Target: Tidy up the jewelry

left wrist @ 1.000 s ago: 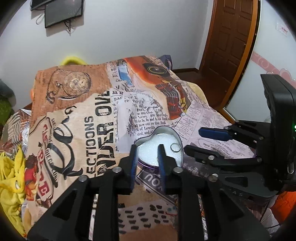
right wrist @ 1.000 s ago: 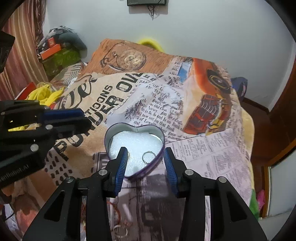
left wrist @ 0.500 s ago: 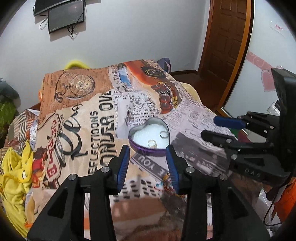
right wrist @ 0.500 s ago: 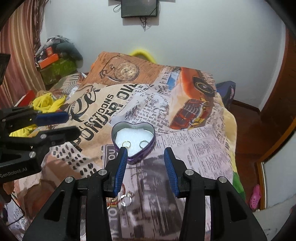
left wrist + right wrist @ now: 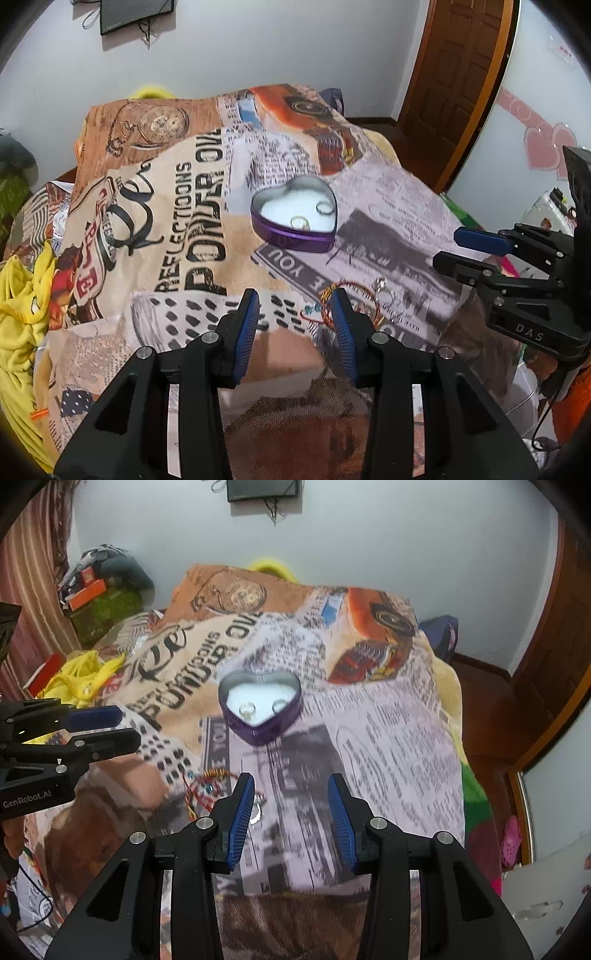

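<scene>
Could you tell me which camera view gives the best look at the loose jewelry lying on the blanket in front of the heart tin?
The left wrist view: the loose jewelry lies in sharp focus, with only its left edge behind a fingertip. In the right wrist view the pile is motion-blurred and partly hidden by that hand-held gripper's left finger.

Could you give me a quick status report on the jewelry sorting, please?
Left hand-held gripper and right hand-held gripper open, empty. Two rings in heart tin. Loose jewelry on blanket. Nothing blocking.
</scene>
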Motion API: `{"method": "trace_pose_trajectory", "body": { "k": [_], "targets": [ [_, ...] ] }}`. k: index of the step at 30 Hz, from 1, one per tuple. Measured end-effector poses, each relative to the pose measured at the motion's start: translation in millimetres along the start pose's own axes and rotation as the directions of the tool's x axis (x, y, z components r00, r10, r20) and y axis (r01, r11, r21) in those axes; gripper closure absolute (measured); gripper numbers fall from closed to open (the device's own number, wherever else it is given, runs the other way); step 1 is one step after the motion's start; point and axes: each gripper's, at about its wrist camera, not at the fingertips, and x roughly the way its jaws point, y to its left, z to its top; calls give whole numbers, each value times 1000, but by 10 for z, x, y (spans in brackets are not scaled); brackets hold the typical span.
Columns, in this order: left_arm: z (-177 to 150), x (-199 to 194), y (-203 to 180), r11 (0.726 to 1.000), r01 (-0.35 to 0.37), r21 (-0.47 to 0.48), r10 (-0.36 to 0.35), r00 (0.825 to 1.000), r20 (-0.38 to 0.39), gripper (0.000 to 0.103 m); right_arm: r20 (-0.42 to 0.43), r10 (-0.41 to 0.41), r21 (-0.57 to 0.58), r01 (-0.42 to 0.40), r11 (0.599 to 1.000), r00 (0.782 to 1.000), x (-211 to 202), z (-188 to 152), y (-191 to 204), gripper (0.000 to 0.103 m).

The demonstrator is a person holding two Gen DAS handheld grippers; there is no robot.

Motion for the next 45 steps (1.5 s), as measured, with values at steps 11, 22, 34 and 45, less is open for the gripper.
{"method": "trace_pose_trajectory", "body": {
  "k": [11,22,34,45],
  "targets": [
    [-115,558,39,998,19,56,-12,992,-128,64,-88,23,33,-20,999,996,290,-219,-85,65],
    [-134,755,-54,990,44,137,-27,992,-123,64,-100,95,37,-91,995,990,476,-182,-20,65],
    [-93,826,-149,973,173,154,-150,978,-146,90,-97,118,33,-115,993,988,589,-148,17,67],
    [-118,755,-73,976,205,69,-195,971,-139,98,-100,134,-9,-135,991,986,617,-114,165,91]
  ]
}}
